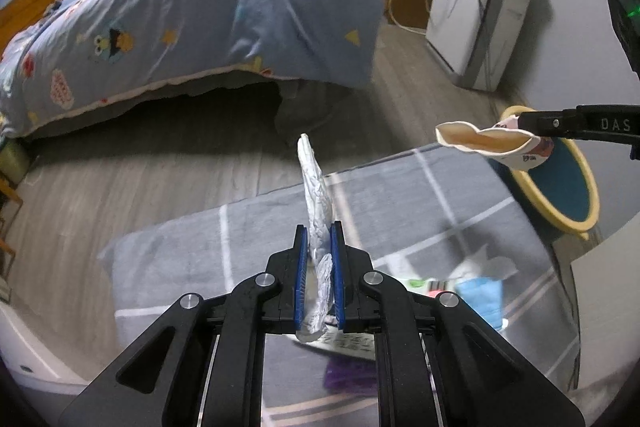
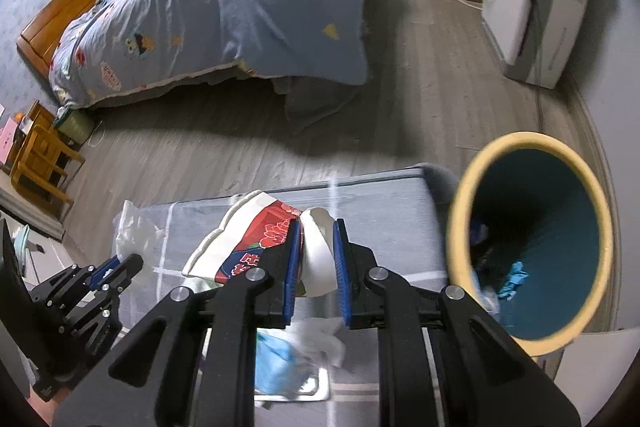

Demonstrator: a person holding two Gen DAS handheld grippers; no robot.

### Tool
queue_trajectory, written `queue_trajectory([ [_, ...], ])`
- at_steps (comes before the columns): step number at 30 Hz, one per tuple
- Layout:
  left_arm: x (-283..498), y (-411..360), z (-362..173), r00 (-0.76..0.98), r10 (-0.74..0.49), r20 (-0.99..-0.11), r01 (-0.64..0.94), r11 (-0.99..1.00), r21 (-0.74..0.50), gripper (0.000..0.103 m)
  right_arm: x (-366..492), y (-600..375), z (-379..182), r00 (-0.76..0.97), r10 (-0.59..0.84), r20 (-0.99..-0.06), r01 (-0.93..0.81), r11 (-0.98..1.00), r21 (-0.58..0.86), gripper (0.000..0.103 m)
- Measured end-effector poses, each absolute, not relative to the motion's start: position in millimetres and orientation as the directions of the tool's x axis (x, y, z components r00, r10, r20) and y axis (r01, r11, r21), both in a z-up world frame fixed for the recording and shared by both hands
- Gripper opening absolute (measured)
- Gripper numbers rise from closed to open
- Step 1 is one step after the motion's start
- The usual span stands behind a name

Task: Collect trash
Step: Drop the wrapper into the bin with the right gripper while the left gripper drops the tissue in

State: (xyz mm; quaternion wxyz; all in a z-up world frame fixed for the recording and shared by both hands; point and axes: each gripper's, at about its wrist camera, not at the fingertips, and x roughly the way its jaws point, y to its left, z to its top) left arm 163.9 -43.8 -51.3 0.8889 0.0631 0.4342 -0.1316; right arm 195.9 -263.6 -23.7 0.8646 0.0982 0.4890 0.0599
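My left gripper [image 1: 319, 233] is shut on a crumpled white wrapper [image 1: 314, 183] that sticks up above the grey checked cloth [image 1: 192, 251]. My right gripper [image 2: 317, 227] is shut on a squashed paper cup [image 2: 256, 233], white inside with a red printed side; the left wrist view shows this cup [image 1: 480, 139] held out over the cloth's right edge. The bin [image 2: 532, 247], yellow-rimmed and teal inside, stands just right of the cup with some scraps at its bottom. In the right wrist view the left gripper [image 2: 116, 269] shows at lower left with its white wrapper [image 2: 136, 227].
On the cloth lie a blue mask [image 2: 276, 363], white tissue [image 2: 320, 339], a printed paper [image 1: 344, 341] and something purple [image 1: 344, 375]. A bed with a blue patterned quilt [image 1: 224, 3] fills the far side; a white appliance [image 1: 476, 11] with cables and a wooden chair [image 2: 40, 155] stand on the floor.
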Motion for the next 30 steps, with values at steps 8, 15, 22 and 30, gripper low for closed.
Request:
queue_trajectory([
  [8, 156.4, -84.4, -39.8, 0.598, -0.234, -0.767, 0.364, 0.932, -0.001, 0.012, 178.4, -333.7, -13.5, 0.555, 0.149, -0.819, 0.1, 0.965, 0.243, 0.016],
  [15, 149.7, -130.1, -35.1, 0.588, -0.291, -0.755, 0.443, 0.896, 0.0, 0.012, 161.2, -398.9, -18.4, 0.565, 0.097, -0.82, 0.188, 0.952, 0.243, 0.016],
  [22, 136.8, -183.6, -38.7, 0.553, -0.353, -0.755, 0.53, 0.848, -0.009, 0.012, 148.7, -452.3, -31.3, 0.552, 0.056, -0.832, 0.277, 0.929, 0.246, 0.016],
  [30, 127.6, -254.4, -51.9, 0.484, -0.403, -0.777, 0.601, 0.799, -0.04, 0.012, 144.1, -479.0, -48.7, 0.523, 0.025, -0.852, 0.321, 0.92, 0.224, 0.016],
])
